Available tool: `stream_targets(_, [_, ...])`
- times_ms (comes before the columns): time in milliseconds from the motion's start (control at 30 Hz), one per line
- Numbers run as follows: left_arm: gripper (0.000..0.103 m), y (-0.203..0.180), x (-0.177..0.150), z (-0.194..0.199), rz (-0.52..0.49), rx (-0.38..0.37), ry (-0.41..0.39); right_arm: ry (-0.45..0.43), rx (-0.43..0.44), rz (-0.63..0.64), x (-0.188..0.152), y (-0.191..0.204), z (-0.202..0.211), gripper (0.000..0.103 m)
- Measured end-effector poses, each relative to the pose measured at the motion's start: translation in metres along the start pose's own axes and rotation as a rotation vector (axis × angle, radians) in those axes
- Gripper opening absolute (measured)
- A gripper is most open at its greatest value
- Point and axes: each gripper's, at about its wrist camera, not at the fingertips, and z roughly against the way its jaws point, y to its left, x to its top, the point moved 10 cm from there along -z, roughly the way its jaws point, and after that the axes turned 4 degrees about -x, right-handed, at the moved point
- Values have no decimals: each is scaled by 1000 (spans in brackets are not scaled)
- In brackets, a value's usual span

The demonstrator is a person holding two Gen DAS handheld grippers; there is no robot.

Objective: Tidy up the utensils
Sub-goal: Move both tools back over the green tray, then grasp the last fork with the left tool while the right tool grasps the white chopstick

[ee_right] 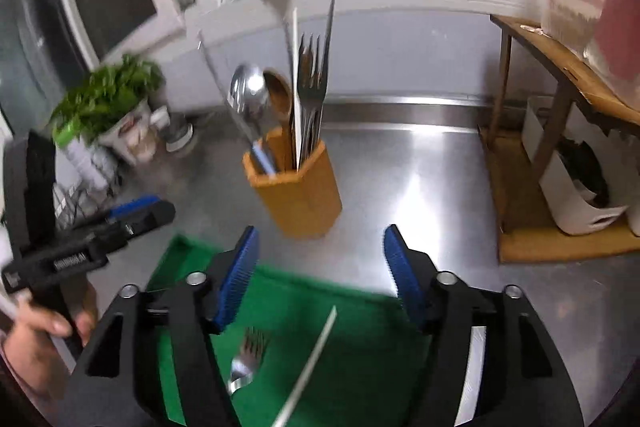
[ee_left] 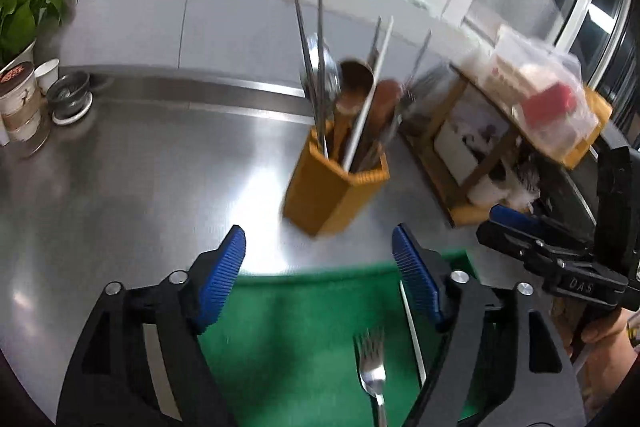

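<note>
A yellow-brown utensil holder point(ee_left: 334, 189) point(ee_right: 298, 195) stands on the steel counter, filled with metal chopsticks, spoons, forks and wooden spoons. On the green mat point(ee_left: 304, 327) point(ee_right: 352, 343) lie a metal fork point(ee_left: 374, 367) point(ee_right: 246, 359) and a white chopstick point(ee_left: 412, 331) point(ee_right: 310, 367). My left gripper point(ee_left: 318, 267) is open above the mat's far edge with nothing between its blue pads point(ee_left: 224, 279). My right gripper point(ee_right: 320, 275) is open too, empty, short of the holder. Each gripper shows at the edge of the other's view, held by a hand.
A potted plant point(ee_left: 28, 3) point(ee_right: 106, 99), paper cups point(ee_left: 20, 99) and a small metal dish point(ee_left: 70, 97) stand at the back left. A wooden rack point(ee_left: 480, 155) point(ee_right: 560, 107) with plastic boxes and white containers stands on the right. A window runs behind the counter.
</note>
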Motion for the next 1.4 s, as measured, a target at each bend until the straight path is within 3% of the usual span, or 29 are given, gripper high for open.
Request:
stream_targets(167, [82, -14, -28, 6, -23, 17, 152, 169, -53, 38, -35, 2, 7, 71])
stream_targets(400, [85, -22, -84, -7, -38, 10, 398, 462, 37, -169, -92, 3, -13, 69])
stream_targets(467, [84, -24, -99, -12, -43, 7, 449, 518, 51, -211, -108, 4, -21, 57])
stream_targets(500, [80, -26, -105, -14, -43, -4, 466, 542, 39, -224, -116, 3, -25, 42])
stream_targets(533, [69, -28, -113, -17, -37, -24, 491, 565, 32, -243, -123, 3, -28, 28])
stream_targets(600, [53, -31, -124, -21, -20, -45, 524, 589, 42, -266, -132, 6, -32, 19])
stream_targets(833, [23, -45, -147, -36, 0, -89, 583, 614, 27, -256, -144, 18, -39, 18])
stream_targets(1000, [18, -55, -155, -43, -30, -74, 611, 628, 7, -243, -149, 19, -42, 18])
stream_targets(1267, [10, -54, -166, -47, -96, 37, 640, 643, -41, -198, -148, 22, -46, 17])
stream_targets(1400, [10, -40, -161, -42, -111, 137, 653, 672, -59, -216, -149, 16, -45, 18])
